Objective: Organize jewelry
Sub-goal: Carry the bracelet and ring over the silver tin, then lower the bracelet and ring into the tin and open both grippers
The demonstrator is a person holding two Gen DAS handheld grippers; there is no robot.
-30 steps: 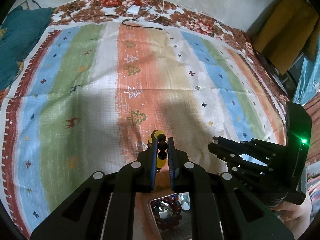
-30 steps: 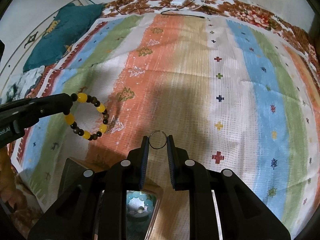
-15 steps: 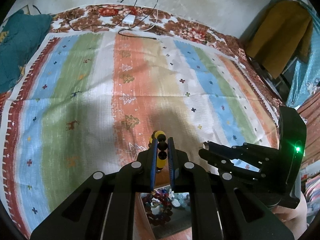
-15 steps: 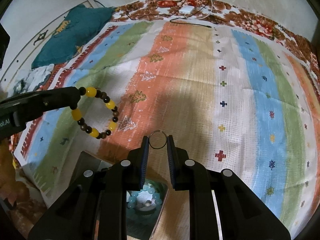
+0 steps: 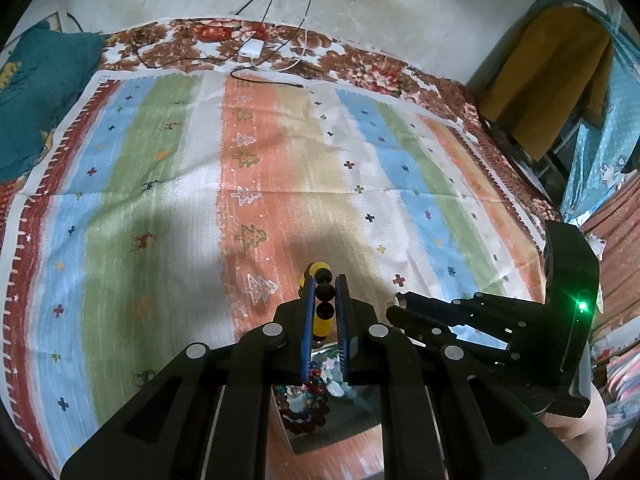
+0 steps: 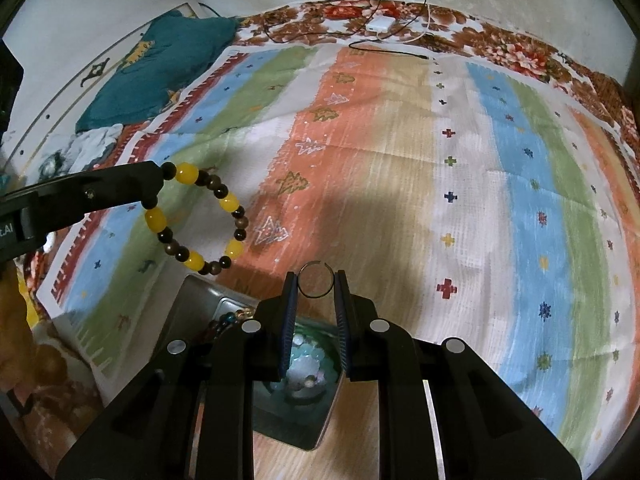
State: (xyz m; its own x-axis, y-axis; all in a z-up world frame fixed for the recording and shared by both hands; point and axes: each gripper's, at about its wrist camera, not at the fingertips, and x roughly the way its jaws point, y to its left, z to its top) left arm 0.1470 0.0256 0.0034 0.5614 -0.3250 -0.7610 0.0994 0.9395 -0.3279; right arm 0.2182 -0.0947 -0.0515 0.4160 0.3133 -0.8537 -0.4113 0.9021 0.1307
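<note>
My left gripper [image 5: 324, 292] is shut on a yellow and dark bead bracelet [image 5: 323, 296], which hangs as a loop from its tip in the right wrist view [image 6: 200, 220]. My right gripper [image 6: 316, 280] is shut on a thin metal ring [image 6: 316, 279]. Both are held above the striped cloth [image 5: 280, 184]. A jewelry box [image 5: 320, 412] with beaded pieces sits below the left fingers; in the right wrist view it [image 6: 200, 300] holds pale turquoise beads [image 6: 308, 360]. The right gripper shows at the right of the left wrist view [image 5: 400, 302].
A teal pillow [image 5: 36, 92] lies at the far left. A white charger with cables [image 5: 250, 48] lies at the far edge by the wall. A yellow garment [image 5: 548, 76] hangs at the right. Clutter [image 6: 60, 368] lies beside the cloth at the left.
Both grippers have lifted and pulled back a little over the box, still holding the bracelet and the ring. More of the box shows beneath them.
</note>
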